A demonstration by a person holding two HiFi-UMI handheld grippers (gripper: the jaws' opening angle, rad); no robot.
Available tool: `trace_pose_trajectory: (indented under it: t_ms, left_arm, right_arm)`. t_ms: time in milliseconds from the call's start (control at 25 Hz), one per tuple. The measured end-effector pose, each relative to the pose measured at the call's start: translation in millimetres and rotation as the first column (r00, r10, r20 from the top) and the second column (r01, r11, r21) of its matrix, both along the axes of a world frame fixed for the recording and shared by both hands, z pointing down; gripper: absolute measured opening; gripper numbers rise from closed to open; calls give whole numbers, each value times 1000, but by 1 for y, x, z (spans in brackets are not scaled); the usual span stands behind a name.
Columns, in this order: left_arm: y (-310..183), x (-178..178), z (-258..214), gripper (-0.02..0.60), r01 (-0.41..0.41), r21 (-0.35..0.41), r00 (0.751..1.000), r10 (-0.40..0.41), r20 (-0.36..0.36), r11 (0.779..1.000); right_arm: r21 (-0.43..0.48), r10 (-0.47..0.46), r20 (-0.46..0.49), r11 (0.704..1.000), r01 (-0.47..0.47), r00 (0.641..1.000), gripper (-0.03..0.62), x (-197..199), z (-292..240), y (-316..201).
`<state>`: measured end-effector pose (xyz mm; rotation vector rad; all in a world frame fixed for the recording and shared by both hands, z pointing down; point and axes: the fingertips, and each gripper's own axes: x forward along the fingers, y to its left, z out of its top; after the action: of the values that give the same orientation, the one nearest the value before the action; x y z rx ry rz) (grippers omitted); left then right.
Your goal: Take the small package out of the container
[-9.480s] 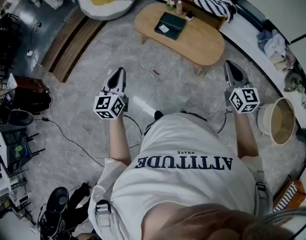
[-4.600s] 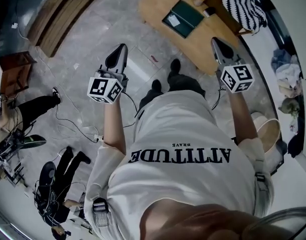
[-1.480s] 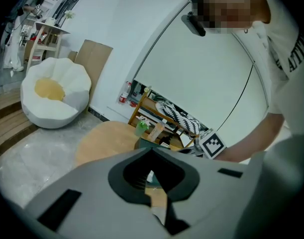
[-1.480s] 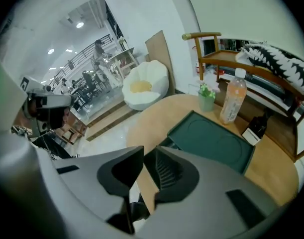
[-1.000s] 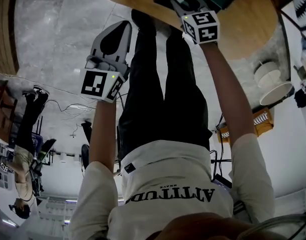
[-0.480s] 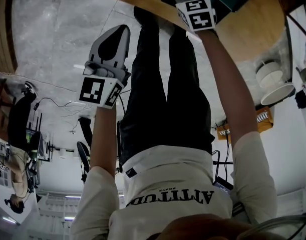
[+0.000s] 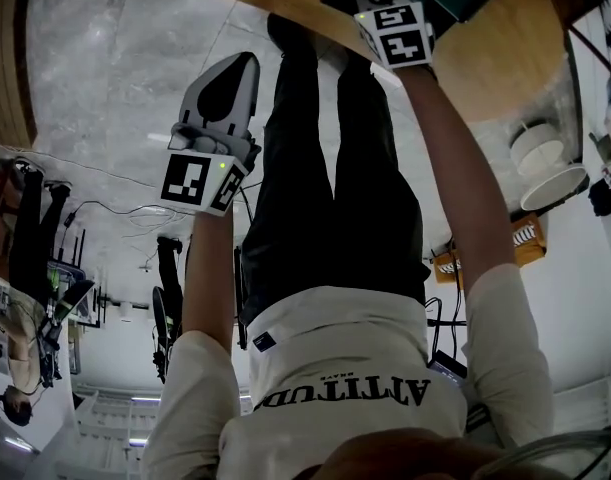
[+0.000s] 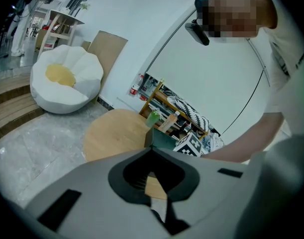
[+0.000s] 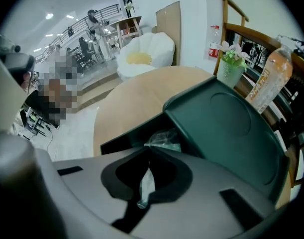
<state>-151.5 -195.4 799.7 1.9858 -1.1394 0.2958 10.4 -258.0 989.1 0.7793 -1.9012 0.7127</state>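
While we bend over it, the table (image 7: 505,58): pale wood with a rounded edge, and it carries everything we work on.
Floor (image 7: 105,88): grey marbled tile; our left gripper hangs over it, near the table's edge.
Beanbag (image 8: 67,78): white with a yellow centre, well apart from the table, as our left gripper view shows.
Container (image 9: 231,128): dark green, on the table, its lid swung up and tilted back so the mouth is open.
Left gripper (image 8: 152,151): we see its jaws together with nothing between them.
Right gripper (image 9: 149,156): pointing steeply down at the container's mouth; its jaws have just been closing and now pinch a strip of clear film.
Bottle (image 9: 268,78): orange drink, upright behind the container.
Small package (image 9: 164,139): crinkled clear plastic, its bulk lying in the container's mouth just past our right fingertips, its near end clamped between them.
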Motion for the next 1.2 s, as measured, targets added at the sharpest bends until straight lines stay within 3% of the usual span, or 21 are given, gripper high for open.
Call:
trace_pose_trajectory:
  t_ms: [560,920,1200]
  left_arm:
    - [8,-18,-122,23,-24,103,1000,23,18,994]
    - [28,-22,-222,23,-87,179,996,83,29,980]
    - [14,-33,-298,22,-154,256,988,145,52,954]
  right_arm:
    - [80,-77,29,994,75,997,21,-7,-138,34]
    - [210,-64,85,977,45,994,21,4,-290,41]
    - [339,-62,143,941,10,988,21,7,-410,39]
